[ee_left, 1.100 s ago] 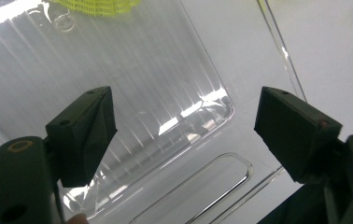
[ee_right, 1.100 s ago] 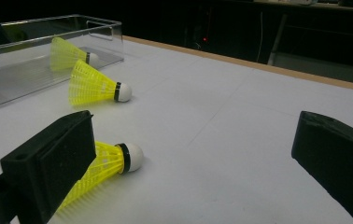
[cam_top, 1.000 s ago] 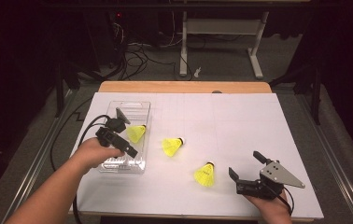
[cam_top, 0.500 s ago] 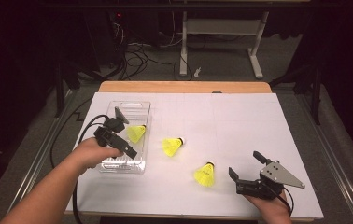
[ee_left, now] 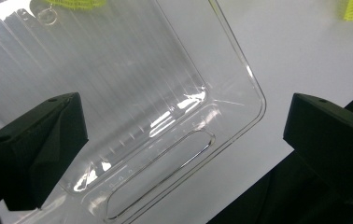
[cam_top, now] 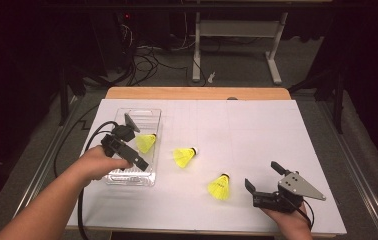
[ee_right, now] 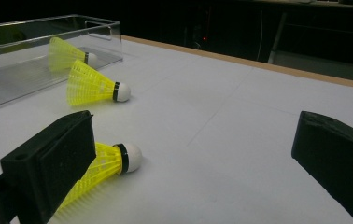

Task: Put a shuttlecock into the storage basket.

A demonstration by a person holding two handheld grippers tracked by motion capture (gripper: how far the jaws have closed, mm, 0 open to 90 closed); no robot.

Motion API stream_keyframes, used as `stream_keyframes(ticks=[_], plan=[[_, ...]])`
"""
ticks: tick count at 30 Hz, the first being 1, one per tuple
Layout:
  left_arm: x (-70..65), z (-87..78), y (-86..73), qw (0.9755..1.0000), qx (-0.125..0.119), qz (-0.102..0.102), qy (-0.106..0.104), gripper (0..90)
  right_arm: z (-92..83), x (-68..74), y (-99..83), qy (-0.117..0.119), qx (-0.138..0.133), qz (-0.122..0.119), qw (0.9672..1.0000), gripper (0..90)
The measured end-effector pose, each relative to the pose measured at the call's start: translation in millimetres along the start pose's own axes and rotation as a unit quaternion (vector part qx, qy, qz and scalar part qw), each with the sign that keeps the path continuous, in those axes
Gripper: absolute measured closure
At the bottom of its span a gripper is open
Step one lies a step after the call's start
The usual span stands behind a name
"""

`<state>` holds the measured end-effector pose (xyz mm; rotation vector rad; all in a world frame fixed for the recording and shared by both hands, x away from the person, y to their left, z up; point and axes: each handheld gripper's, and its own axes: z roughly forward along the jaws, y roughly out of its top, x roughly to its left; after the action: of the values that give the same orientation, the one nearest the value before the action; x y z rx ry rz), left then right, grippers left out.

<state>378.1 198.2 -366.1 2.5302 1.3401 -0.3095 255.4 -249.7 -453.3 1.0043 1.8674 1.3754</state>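
Your left gripper (cam_top: 138, 140) has just opened its jaws over the tray (cam_top: 149, 116) near the bench's left edge, nothing between them; one shuttlecock (cam_top: 146, 143) lies inside. Two shuttlecocks are left on the bench: one (cam_top: 184, 156) mid-bench, one (cam_top: 219, 186) toward the front edge, beside your right gripper (cam_top: 263, 176), jaws apart and empty

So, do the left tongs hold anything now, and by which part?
Nothing. The left tongs have just been opening and stand empty over the clear tray; one yellow shuttlecock lies loose inside it.
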Motion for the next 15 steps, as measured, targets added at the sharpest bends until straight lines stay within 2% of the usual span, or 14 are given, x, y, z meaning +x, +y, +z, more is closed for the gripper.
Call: stream_keyframes(ticks=[3, 6, 15], plan=[[-2.0, -2.3, 0.5, 1.0000, -0.002, 0.003, 0.002, 0.7, -0.3, -0.1, -0.8, 0.000, 0.001, -0.002, 1.0000, 0.2], [-9.8, -5.1, 2.8, 0.9999, -0.002, 0.010, 0.002, 0.7, -1.4, -1.3, -1.1, -0.001, 0.001, 0.000, 1.0000, 0.2], [-22.9, -3.4, 8.8, 0.9997, 0.005, 0.025, 0.000, 0.7, -0.5, -0.7, -1.8, -0.001, 0.004, 0.000, 1.0000, 0.2]])
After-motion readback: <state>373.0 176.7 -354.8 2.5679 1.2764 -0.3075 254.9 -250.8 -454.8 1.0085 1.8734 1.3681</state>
